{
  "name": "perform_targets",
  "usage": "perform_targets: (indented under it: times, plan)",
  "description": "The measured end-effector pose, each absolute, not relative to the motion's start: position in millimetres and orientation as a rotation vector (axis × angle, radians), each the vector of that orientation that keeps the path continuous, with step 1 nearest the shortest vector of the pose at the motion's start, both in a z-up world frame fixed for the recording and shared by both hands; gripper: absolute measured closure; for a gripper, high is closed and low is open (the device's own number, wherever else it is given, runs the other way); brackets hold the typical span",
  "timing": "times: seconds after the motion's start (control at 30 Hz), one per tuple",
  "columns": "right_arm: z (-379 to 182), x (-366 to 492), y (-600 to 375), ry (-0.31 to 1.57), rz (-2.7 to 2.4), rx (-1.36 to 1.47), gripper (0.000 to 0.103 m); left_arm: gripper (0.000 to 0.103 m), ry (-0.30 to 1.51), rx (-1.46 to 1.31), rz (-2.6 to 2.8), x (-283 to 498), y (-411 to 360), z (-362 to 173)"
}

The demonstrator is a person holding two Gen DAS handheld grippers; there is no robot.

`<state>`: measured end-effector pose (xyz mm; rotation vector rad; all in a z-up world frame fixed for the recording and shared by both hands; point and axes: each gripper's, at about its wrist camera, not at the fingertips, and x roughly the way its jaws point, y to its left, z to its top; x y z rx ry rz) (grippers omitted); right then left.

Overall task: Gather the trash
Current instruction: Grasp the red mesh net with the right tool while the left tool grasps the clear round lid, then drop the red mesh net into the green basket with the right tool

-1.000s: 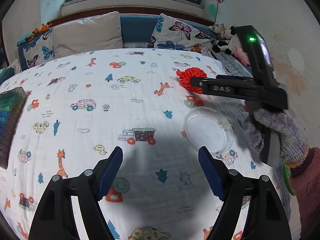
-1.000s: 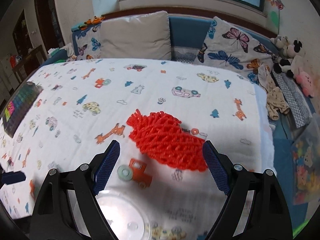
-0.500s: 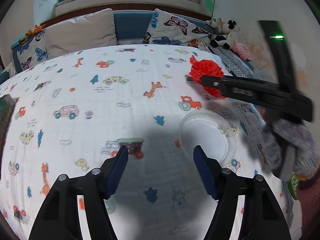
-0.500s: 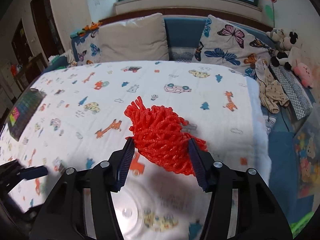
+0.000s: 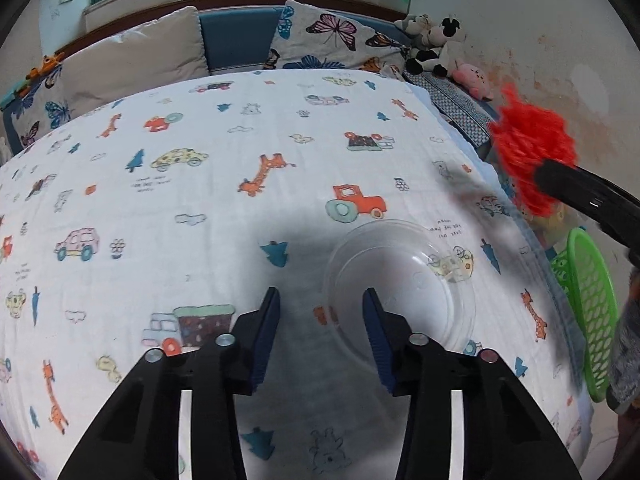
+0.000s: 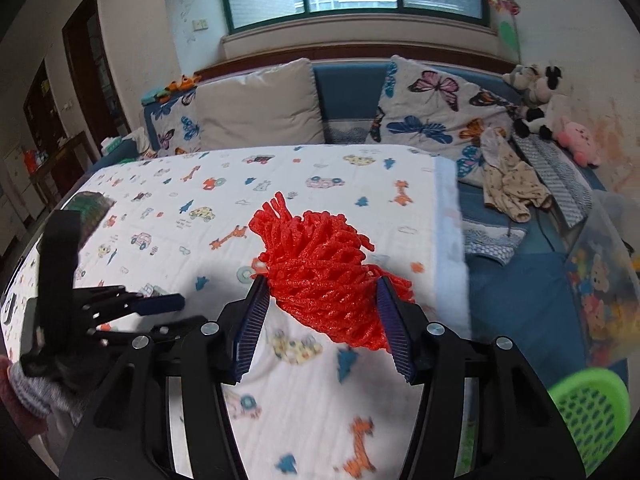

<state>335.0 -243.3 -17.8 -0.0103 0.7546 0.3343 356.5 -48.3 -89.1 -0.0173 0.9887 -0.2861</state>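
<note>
We see the bed with its cartoon-print sheet (image 5: 224, 208) filling the space under and ahead of both grippers, pillows (image 6: 260, 108) lined up far ahead against the wall. Off our right gripper's lower right sits the green basket (image 6: 592, 404), below the bed edge; in the left wrist view the same basket (image 5: 592, 304) is to the right of the left gripper, past the sheet's edge. Just ahead of the left gripper (image 5: 320, 316) lies the clear plastic lid (image 5: 404, 280), flat on the sheet; the right finger's tip overlaps its near-left rim, the left finger is off it on bare sheet. Those jaws are closing, about half open, rim between the pads, we can't tell whether the pads touch it yet. The red foam net (image 6: 324, 280) sits squeezed between the pads of the right gripper (image 6: 320, 312), which is partly closed and clamped on it; the bunch sticks forward and up past the fingertips, lifted off the sheet. From the left wrist view the red net (image 5: 532, 152) hangs up and to the right of the left gripper, near the bed's right edge, above the basket side. A gloved hand (image 5: 624, 344) shows at the far right.
</note>
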Motion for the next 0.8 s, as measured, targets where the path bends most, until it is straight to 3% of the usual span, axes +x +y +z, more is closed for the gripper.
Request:
perform_targets:
  times: [0.13, 0.4, 0.8]
  plan:
    - [-15.7, 314.3, -259.1, 0.748, 0.307, 0.013, 0.048, 0.069, 0.982, 0.003, -0.292, 357.6, -53.5, -90.1]
    - [-17.6, 274.2, -289.2, 0.750, 0.243, 0.053, 0.048, 0.097, 0.965, 0.006, -0.288, 356.6, -57.1, -88.8]
    - [-24.1, 224.0, -328.5, 0.758, 0.157, 0.108, 0.048, 0.099, 0.930, -0.038, -0.326, 318.1, -60.6, -70.5]
